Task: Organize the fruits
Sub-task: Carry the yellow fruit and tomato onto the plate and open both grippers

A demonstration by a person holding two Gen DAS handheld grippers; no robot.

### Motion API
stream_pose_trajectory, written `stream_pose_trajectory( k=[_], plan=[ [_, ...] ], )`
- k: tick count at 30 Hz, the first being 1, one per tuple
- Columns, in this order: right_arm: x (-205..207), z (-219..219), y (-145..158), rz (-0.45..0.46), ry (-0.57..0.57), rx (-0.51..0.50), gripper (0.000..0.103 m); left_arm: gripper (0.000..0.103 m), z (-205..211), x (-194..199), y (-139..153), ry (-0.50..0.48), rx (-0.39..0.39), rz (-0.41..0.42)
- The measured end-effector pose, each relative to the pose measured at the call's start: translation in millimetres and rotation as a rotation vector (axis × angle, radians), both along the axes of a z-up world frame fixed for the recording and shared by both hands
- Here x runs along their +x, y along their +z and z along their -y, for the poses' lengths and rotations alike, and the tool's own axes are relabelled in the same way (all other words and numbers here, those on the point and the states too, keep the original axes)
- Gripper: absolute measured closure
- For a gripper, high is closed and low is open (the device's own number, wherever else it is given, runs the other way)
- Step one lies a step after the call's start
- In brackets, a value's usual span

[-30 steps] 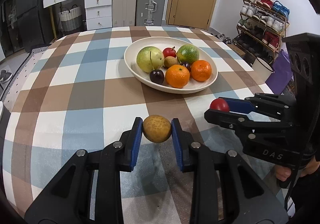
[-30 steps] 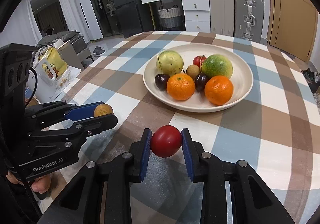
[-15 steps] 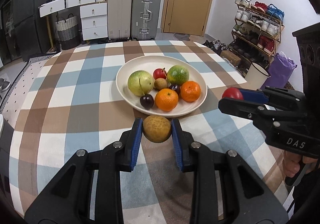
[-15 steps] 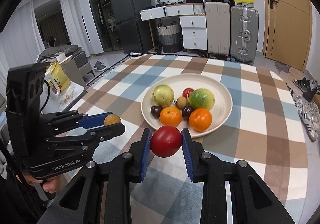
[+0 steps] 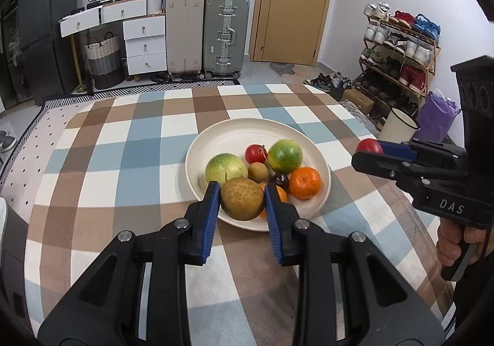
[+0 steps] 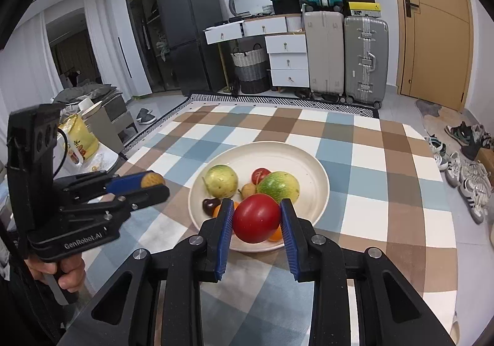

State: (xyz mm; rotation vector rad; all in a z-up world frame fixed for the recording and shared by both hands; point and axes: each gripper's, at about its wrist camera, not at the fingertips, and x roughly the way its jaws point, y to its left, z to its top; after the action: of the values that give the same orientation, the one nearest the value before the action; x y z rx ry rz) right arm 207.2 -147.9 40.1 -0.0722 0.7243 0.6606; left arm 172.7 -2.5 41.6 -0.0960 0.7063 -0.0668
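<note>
Two tongs: left tongs (image 5: 242, 201) and right tongs (image 6: 255, 219), each held up above the tabletop (image 5: 123, 160) with one fruit clamped between blue pads.
Fruit in the plate: seven counted in the left wrist view — two green-yellow round fruits (image 5: 226, 166) (image 5: 284, 155), two oranges, one (image 5: 305, 182) in full view and one mostly hidden behind the left tongs, one small red fruit (image 5: 255, 153), one small tan fruit (image 5: 258, 172), one dark cherry (image 5: 281, 180).
Plate: one, cream, shallow (image 5: 234, 136), sitting on the checked brown, blue and white cloth, fruits gathered toward its near side.
Left tongs' fruit: brown fruit (image 5: 242, 198), round, rough, speckled skin; clamped at its sides, seen in front of the plate's near rim.
Right tongs' fruit: red fruit (image 6: 256, 218), smooth and glossy; clamped at its sides, seen in front of the plate's near rim.
Hands: left hand (image 6: 58, 272) wraps the handle at lower left in the right wrist view; right hand (image 5: 457, 241) grips its handle at far right in the left wrist view.
Pose: both tongs point toward the plate, side by side, well apart.
</note>
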Motion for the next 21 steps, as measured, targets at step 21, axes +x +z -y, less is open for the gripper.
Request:
stream_pose_trajectory(
  k=[21],
  plan=[
    [58.7,-11.1,-48.8,-0.048,-0.034,-0.063,0.072,0.076,-5.3,64.7,-45.4,0.009,0.007,-0.080]
  ],
)
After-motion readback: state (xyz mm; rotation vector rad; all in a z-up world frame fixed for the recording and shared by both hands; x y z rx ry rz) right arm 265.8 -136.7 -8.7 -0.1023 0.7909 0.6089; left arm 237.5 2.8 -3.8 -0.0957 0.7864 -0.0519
